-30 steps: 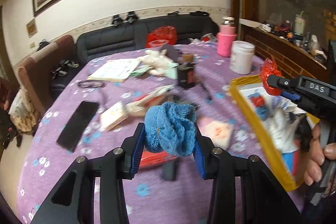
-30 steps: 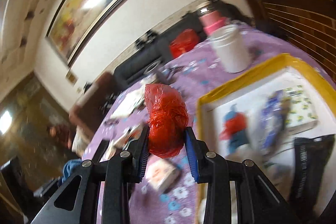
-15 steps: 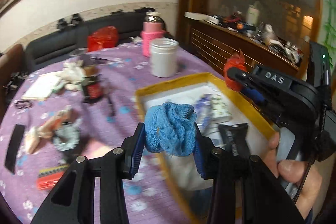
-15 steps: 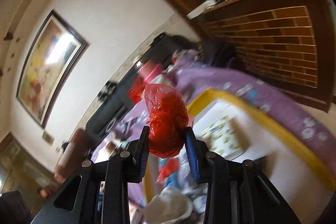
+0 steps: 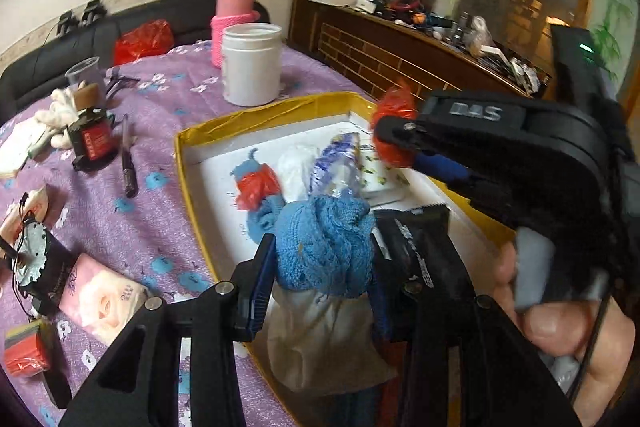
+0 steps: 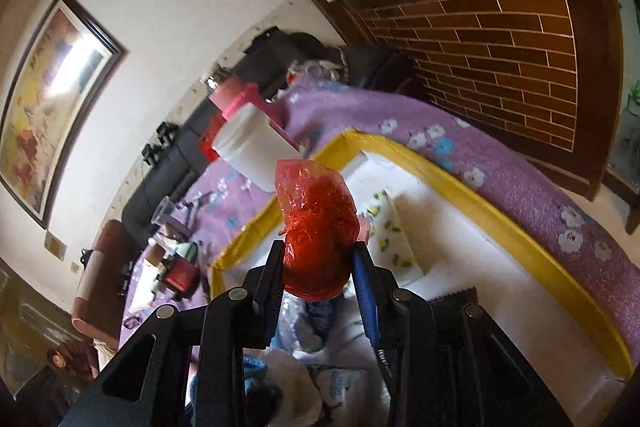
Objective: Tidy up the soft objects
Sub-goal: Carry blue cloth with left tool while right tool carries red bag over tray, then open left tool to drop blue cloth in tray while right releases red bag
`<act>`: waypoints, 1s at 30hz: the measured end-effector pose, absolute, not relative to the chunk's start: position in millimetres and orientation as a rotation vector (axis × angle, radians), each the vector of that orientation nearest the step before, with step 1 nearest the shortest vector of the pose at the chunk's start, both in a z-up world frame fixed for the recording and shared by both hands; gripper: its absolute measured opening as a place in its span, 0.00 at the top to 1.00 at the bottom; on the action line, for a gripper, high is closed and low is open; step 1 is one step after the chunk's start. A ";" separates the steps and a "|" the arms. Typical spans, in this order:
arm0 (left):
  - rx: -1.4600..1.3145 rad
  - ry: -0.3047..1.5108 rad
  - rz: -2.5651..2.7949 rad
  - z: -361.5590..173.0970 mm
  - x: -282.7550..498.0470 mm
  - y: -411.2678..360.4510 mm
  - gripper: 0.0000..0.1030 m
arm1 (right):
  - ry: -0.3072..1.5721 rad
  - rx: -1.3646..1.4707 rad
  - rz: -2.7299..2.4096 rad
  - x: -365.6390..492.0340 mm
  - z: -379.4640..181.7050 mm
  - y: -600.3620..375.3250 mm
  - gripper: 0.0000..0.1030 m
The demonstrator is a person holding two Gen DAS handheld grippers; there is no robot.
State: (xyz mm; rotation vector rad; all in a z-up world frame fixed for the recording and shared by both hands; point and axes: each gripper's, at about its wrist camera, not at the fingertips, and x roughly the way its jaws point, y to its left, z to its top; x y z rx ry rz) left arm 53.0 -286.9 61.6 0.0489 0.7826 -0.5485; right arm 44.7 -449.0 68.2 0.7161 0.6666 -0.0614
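Crowding is looking like the main risk: the left claw (image 5: 324, 259) is clamping a blue knitted cloth (image 5: 324, 247) over the yellow-rimmed tray (image 5: 192, 187), while the right claw (image 6: 318, 267) is gripping a red plastic bag (image 6: 316, 227) above it, so the tools may be colliding. Only the left view is showing the tray's piled contents; the right view is showing its bare far corner.

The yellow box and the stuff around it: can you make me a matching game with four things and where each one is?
Things:
1. blue knitted cloth
2. red plastic bag
3. white jar
4. black pen

Places:
A. lying on the purple tablecloth, left of the yellow box
B. in the right hand-held gripper
C. in the left hand-held gripper
D. standing beyond the yellow box

Pairs: 1-C, 2-B, 3-D, 4-A
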 end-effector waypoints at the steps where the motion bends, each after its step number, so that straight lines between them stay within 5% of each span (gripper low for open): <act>1: 0.059 0.774 -0.557 62.4 50.4 -288.7 0.61 | 0.674 0.719 -0.066 45.3 66.0 -449.6 0.66; 23: 0.014 0.770 -0.588 63.5 49.7 -280.9 0.60 | 0.729 0.738 -0.085 52.8 53.9 -450.1 0.63; 27: -0.006 0.762 -0.597 64.6 50.2 -278.7 0.53 | 0.723 0.743 -0.104 50.1 55.5 -452.8 0.54; 30: -0.025 0.746 -0.593 67.1 49.8 -276.0 0.38 | 0.690 0.731 -0.128 44.9 62.0 -454.5 0.43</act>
